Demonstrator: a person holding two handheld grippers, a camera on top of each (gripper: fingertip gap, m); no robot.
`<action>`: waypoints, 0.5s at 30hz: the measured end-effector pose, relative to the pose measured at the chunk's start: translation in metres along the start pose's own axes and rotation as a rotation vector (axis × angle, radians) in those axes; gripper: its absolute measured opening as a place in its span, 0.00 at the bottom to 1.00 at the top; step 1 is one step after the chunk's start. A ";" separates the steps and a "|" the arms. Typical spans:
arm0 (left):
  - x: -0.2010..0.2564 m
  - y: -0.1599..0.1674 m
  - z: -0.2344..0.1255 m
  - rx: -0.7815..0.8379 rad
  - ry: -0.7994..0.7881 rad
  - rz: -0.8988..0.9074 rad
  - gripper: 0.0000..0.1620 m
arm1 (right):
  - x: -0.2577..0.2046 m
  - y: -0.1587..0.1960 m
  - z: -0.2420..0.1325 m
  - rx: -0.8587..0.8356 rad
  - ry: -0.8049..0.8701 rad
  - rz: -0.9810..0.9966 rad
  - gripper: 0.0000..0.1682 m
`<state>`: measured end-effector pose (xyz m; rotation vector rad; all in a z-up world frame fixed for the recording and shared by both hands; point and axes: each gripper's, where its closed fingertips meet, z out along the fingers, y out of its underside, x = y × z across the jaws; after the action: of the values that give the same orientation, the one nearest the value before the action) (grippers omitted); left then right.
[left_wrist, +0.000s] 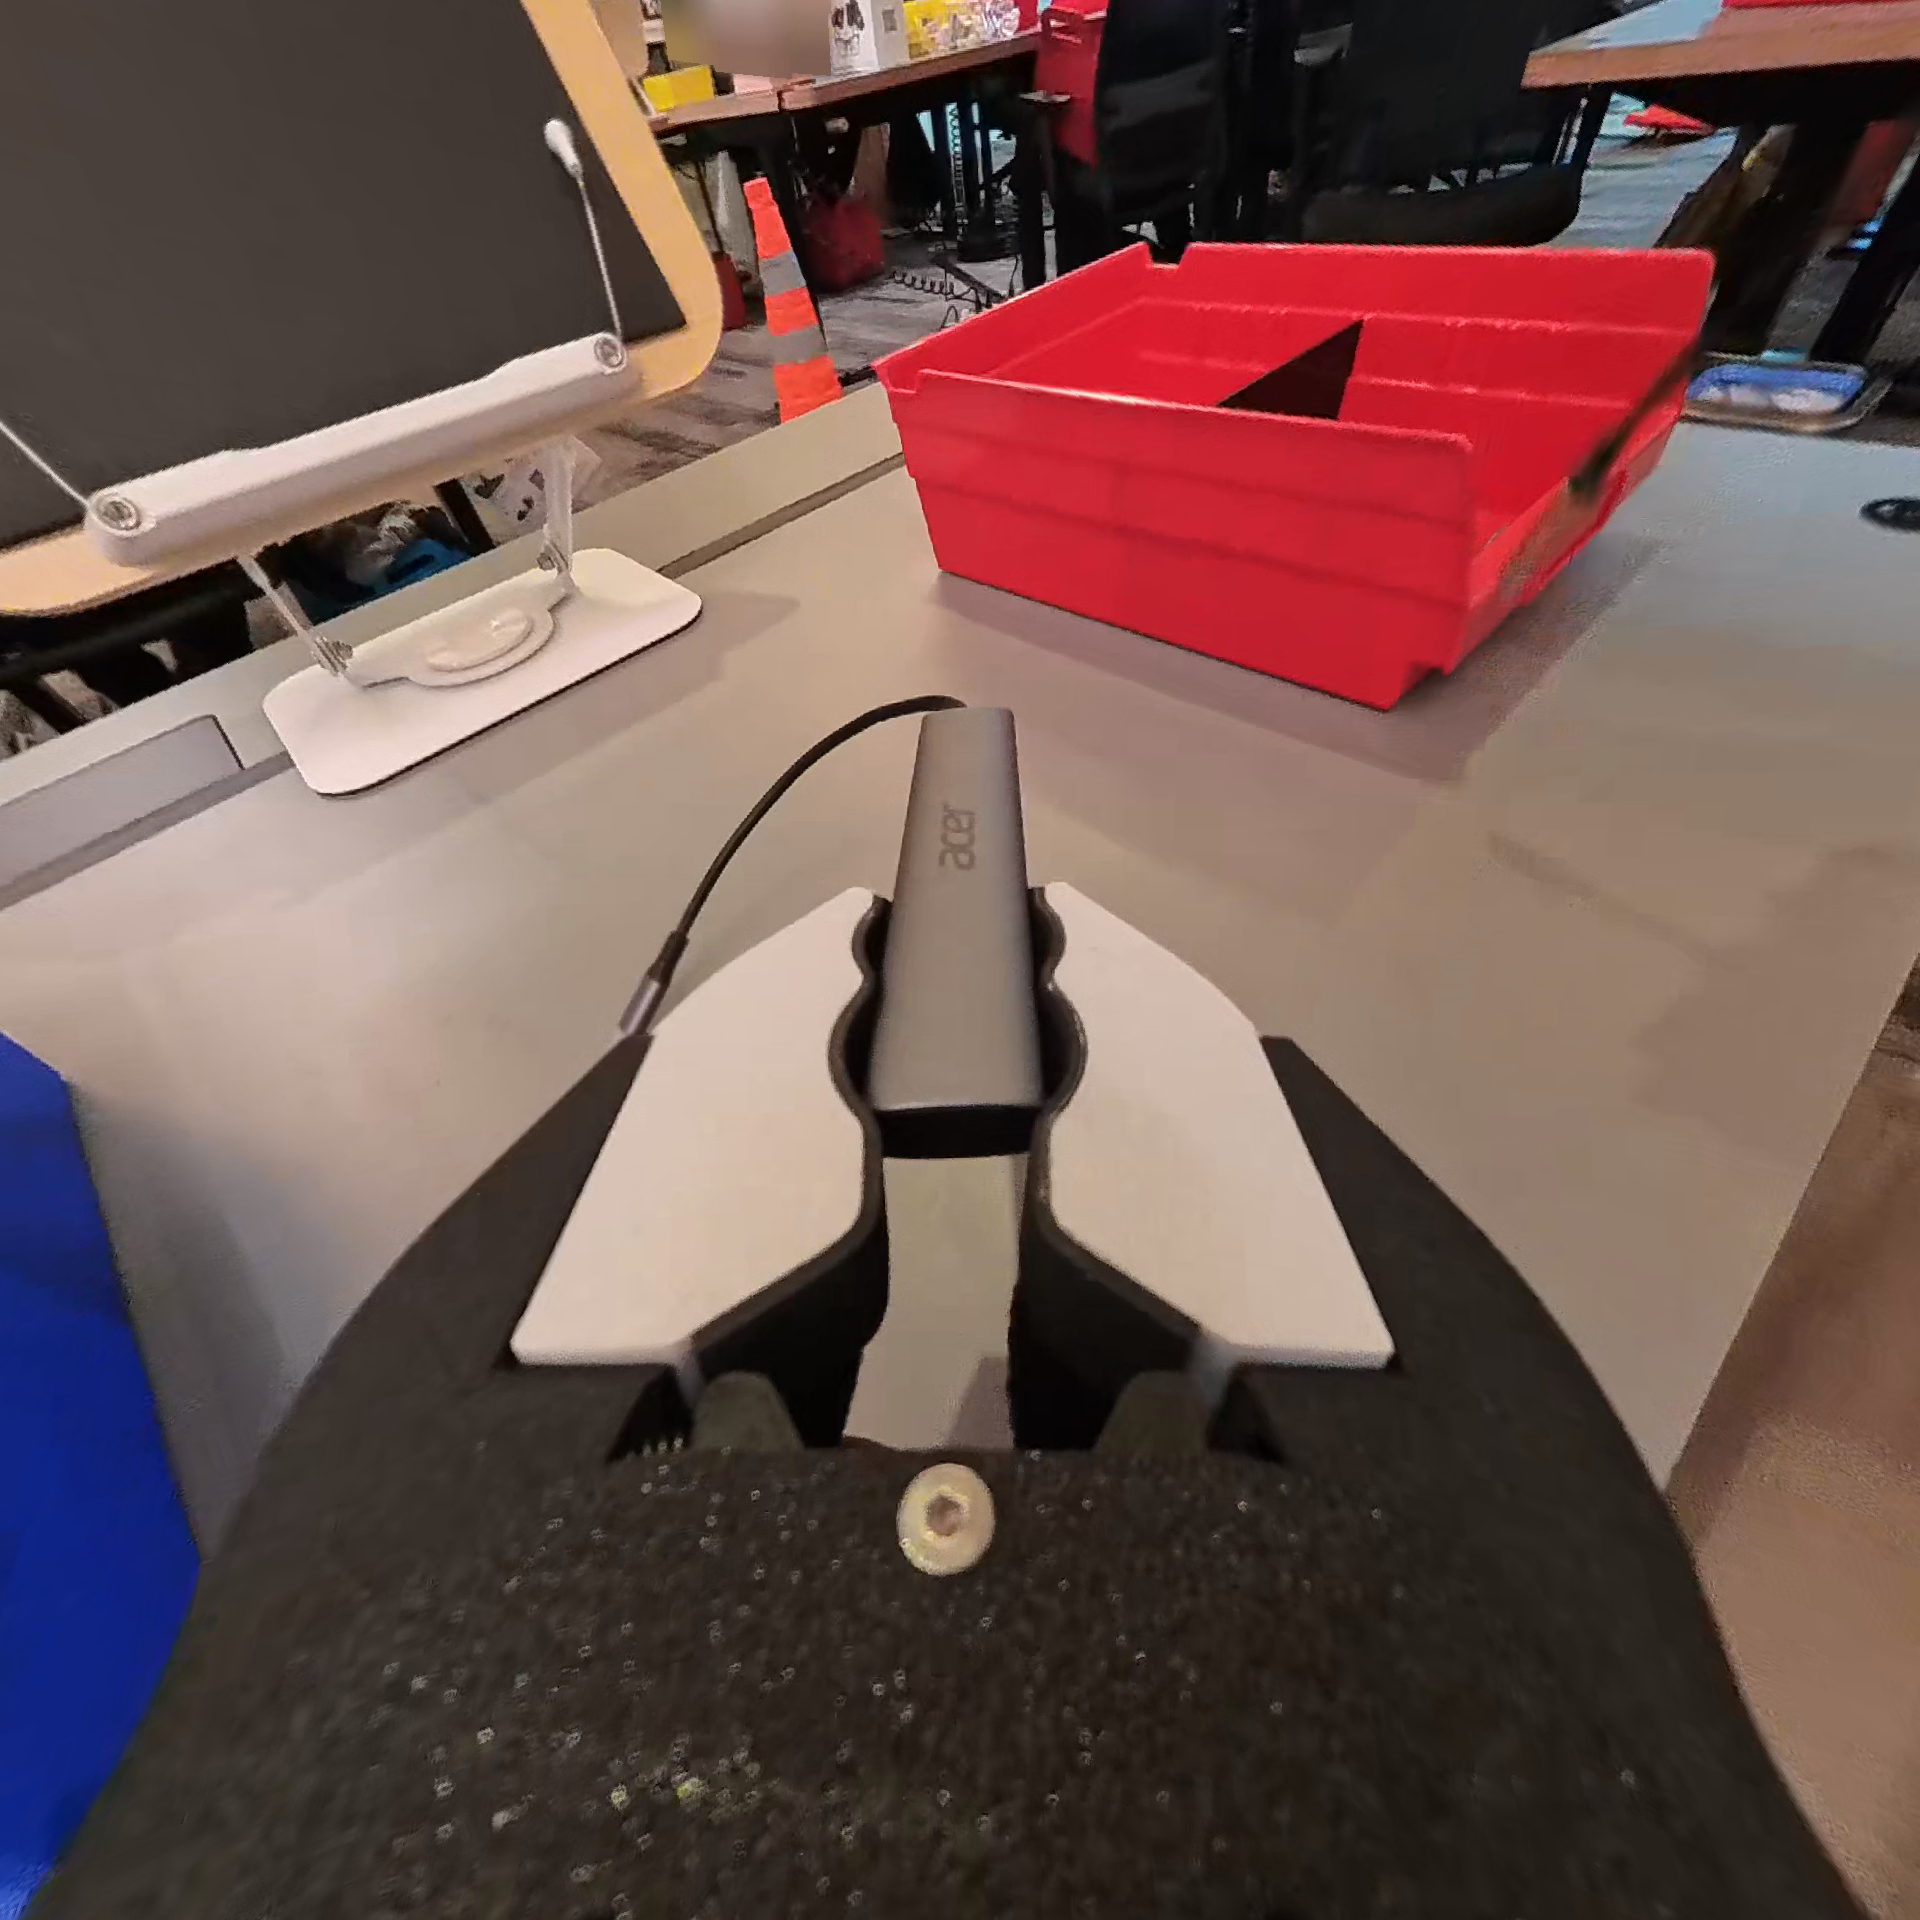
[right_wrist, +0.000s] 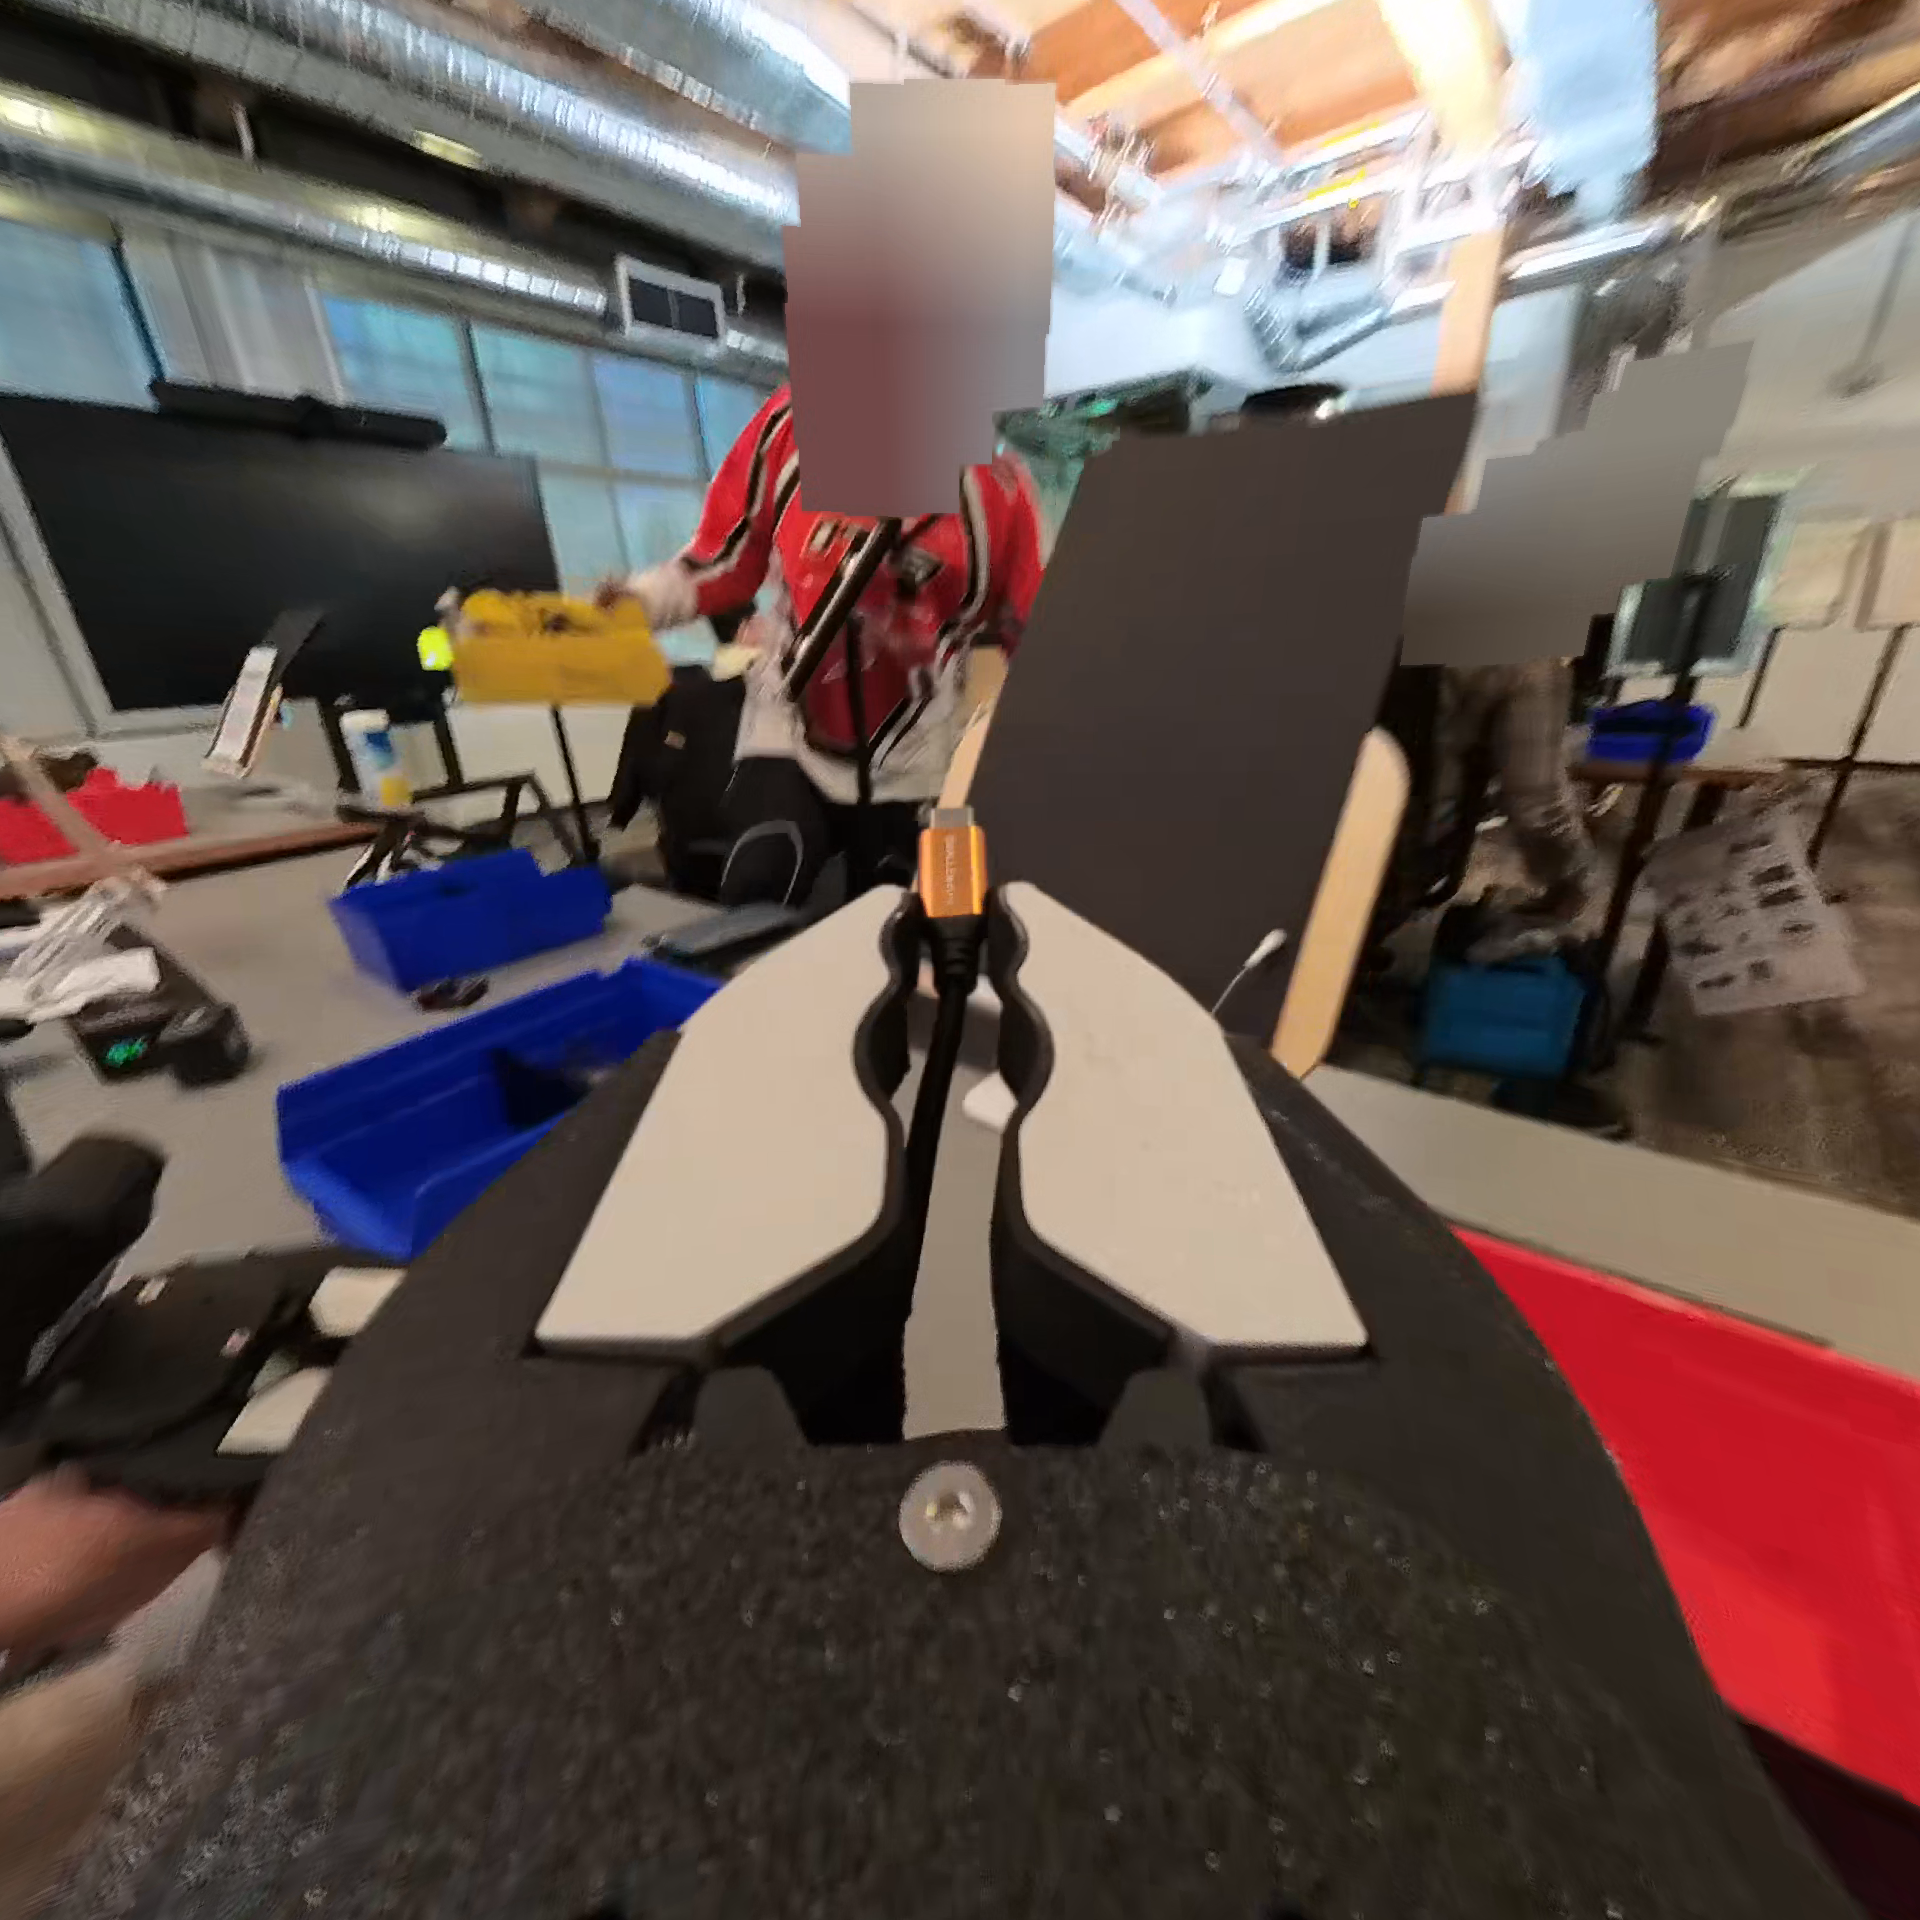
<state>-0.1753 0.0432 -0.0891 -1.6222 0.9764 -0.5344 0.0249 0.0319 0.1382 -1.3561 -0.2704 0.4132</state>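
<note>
Gripping a grey hub (left_wrist: 961, 935) lengthwise, left gripper (left_wrist: 956, 914) jaws clamped, port end outward; right gripper (right_wrist: 951, 914) pinches an orange plug (right_wrist: 950, 878), tip exposed.

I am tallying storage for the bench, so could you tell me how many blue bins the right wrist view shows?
3: one blue bin left of the right gripper, one behind it, one far right. Others may be hidden.
</note>
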 end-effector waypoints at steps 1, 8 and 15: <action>0.001 0.000 -0.001 0.000 0.000 0.015 0.15 | 0.012 -0.014 0.000 0.031 0.022 0.001 0.07; -0.002 0.001 -0.004 0.000 0.006 -0.009 0.15 | 0.107 -0.010 -0.008 0.026 0.400 -0.184 0.07; -0.006 0.004 -0.004 -0.017 0.031 -0.073 0.15 | 0.171 0.157 -0.034 -0.334 0.673 -0.094 0.07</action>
<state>-0.1834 0.0452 -0.0912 -1.6742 0.9495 -0.6038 0.1722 0.1015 -0.0310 -1.7198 0.1649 -0.1881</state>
